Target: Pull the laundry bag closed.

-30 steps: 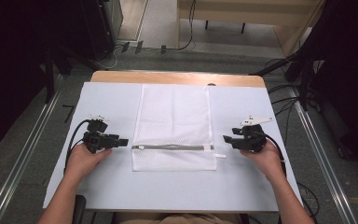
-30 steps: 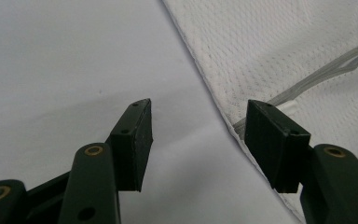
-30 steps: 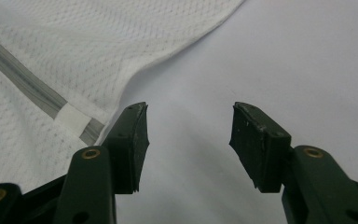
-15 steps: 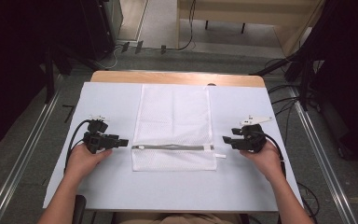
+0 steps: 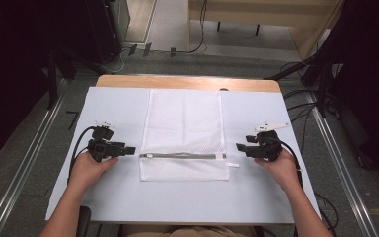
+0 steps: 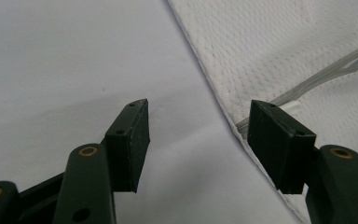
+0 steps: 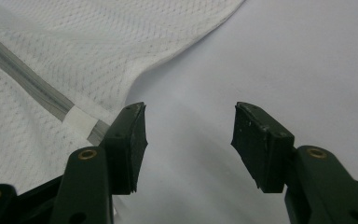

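A white mesh laundry bag (image 5: 185,131) lies flat in the middle of the table, with a grey zipper (image 5: 180,156) running across its near part. My left gripper (image 5: 130,149) rests on the table just left of the zipper's left end, open and empty. In the left gripper view (image 6: 198,140) the bag's edge (image 6: 242,56) and the zipper's end (image 6: 289,91) lie beside the right jaw. My right gripper (image 5: 240,147) sits just right of the zipper's white tab (image 5: 233,164), open. In the right gripper view (image 7: 189,140) the zipper (image 7: 28,81) runs behind the left jaw.
The table is covered with a pale grey-white sheet (image 5: 276,192); a strip of wooden tabletop (image 5: 187,82) shows at the far edge. Metal rails (image 5: 27,163) run along both sides on the floor. Cables lie on the floor beyond the table.
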